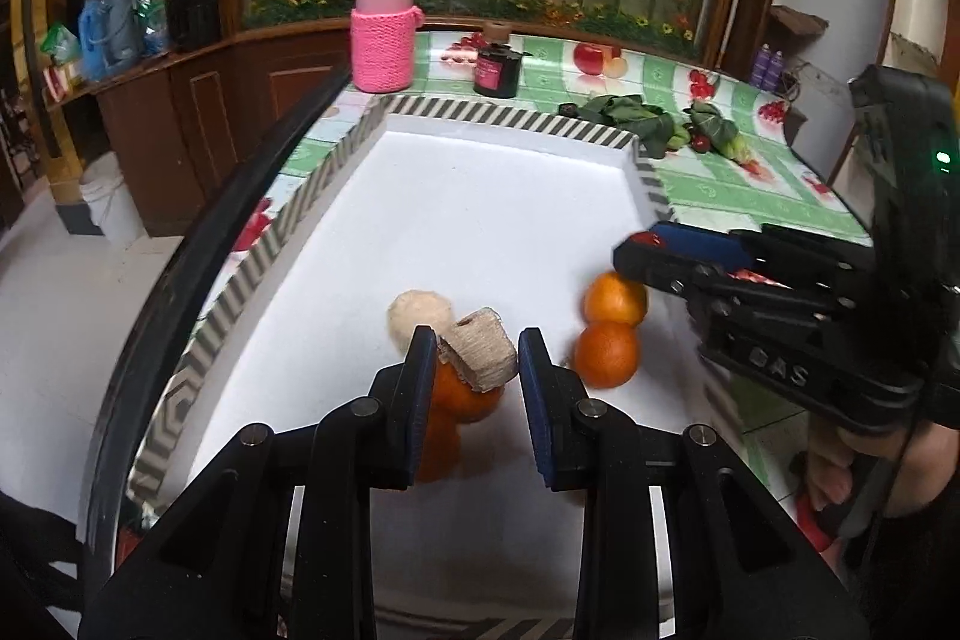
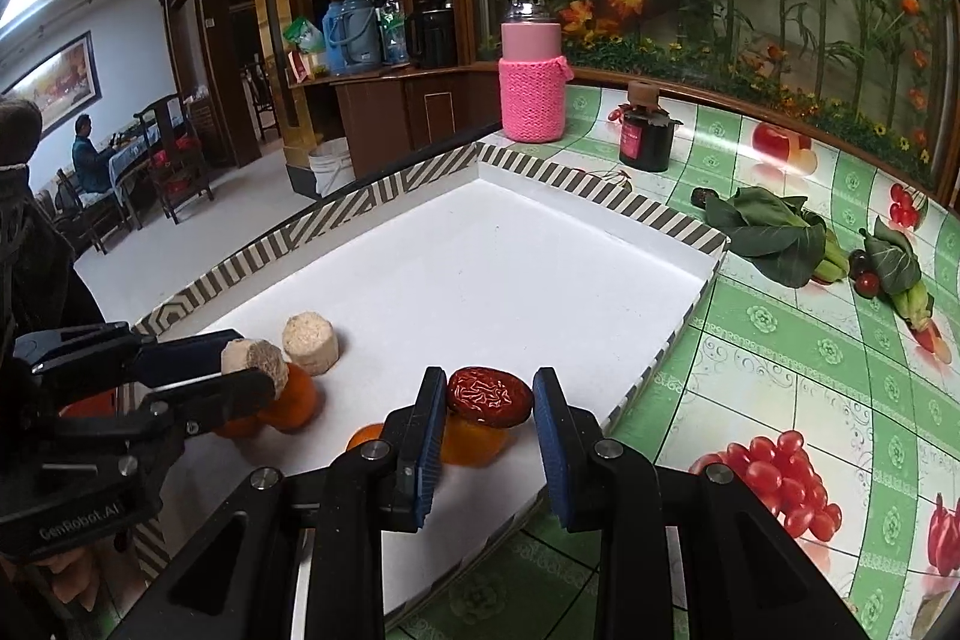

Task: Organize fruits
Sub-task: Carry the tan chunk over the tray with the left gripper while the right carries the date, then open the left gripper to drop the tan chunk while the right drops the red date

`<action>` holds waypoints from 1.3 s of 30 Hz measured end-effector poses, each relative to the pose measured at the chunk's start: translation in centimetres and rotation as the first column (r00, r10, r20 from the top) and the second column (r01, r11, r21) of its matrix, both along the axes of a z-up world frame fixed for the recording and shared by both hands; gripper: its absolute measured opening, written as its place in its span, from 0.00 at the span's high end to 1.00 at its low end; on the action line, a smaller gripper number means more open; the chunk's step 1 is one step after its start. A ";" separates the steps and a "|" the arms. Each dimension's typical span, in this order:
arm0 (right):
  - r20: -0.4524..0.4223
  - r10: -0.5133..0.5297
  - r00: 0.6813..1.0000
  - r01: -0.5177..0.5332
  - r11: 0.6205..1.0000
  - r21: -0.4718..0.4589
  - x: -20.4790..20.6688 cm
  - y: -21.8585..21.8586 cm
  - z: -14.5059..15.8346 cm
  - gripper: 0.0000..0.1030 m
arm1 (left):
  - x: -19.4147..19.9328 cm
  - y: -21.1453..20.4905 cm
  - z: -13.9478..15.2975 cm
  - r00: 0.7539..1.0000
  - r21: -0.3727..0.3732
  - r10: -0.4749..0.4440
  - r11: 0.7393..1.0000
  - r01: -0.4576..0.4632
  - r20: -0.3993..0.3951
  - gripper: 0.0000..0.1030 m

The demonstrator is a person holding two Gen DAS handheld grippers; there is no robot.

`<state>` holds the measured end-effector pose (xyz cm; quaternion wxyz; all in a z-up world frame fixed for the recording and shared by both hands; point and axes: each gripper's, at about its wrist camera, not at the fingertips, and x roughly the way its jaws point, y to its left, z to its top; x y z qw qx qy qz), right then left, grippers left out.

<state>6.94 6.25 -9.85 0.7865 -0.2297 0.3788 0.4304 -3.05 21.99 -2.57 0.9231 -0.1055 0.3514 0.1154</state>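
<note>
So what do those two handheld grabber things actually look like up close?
Both are matte black plastic pincers with silver bolts and dark blue ribbed pads on the fingers. The left gripper carries white "GenRobot.AI" lettering; the right gripper has embossed letters, a green indicator light and a thin dark cable.

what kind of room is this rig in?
Likely a restaurant or dining hall: a fruit-print tablecloth on the table, dining chairs with a seated person behind, thermos flasks on a wooden counter.

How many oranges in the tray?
3 visible: two touching near the right edge, one under the puffed cake in the left hand-held gripper. More may be hidden.
</note>
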 end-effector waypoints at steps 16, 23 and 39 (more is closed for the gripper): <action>-0.015 -0.070 0.997 0.070 0.997 -0.037 1.7 0.9 -0.9 0.72 | 2.4 -1.5 -0.9 0.987 -0.002 -0.137 0.991 0.137 -0.085 0.74; -0.015 -0.071 0.997 0.070 0.997 -0.037 1.7 0.9 -1.0 0.72 | 2.4 -1.7 -1.0 0.986 -0.002 -0.145 0.989 0.146 -0.081 0.74; -0.019 -0.068 0.998 0.067 0.998 -0.020 1.6 0.7 -0.8 0.72 | 2.4 -1.8 -1.0 0.986 0.007 -0.145 0.989 0.146 -0.080 0.68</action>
